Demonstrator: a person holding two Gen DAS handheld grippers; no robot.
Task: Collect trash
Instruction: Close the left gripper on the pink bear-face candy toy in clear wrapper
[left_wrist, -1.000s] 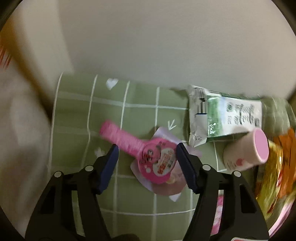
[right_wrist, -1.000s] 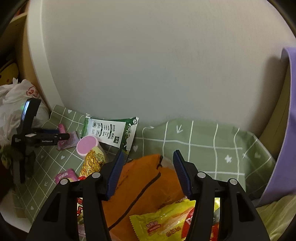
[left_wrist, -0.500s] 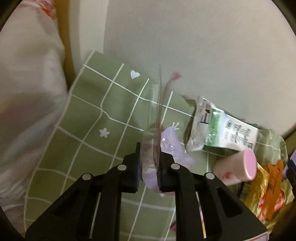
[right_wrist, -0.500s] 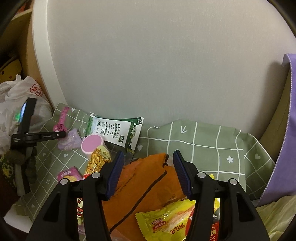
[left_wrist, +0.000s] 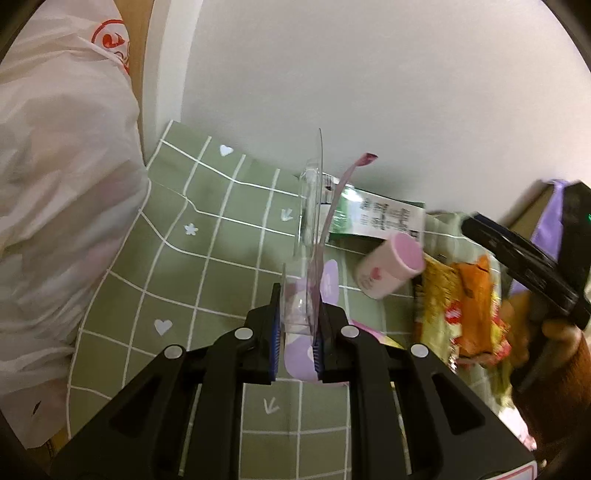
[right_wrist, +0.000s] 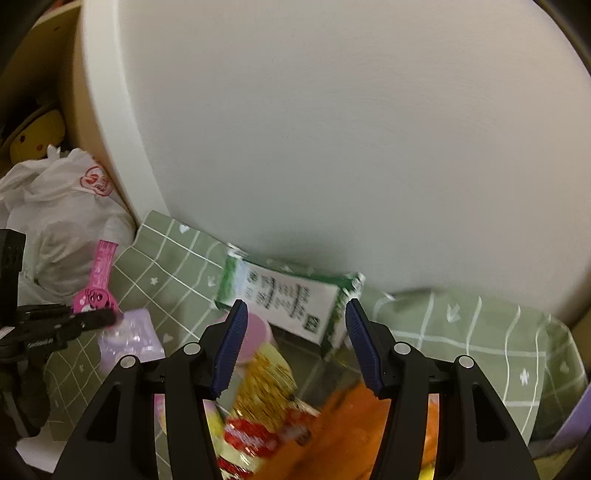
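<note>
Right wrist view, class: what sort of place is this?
Probably a home room: a table under a green grid-patterned tablecloth against a plain wall, littered with snack wrappers and a green-and-white packet, beside a white plastic bag.

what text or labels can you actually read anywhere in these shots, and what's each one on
None can be read outright.
Green and white packet: black print lines, blurred.
White plastic bag: round red logo, characters unclear.
Pink blister pack in the left gripper: cartoon print, text too small.
Yellow snack bag: red label, blurred.
Pink-lidded cup: heart mark only.
</note>
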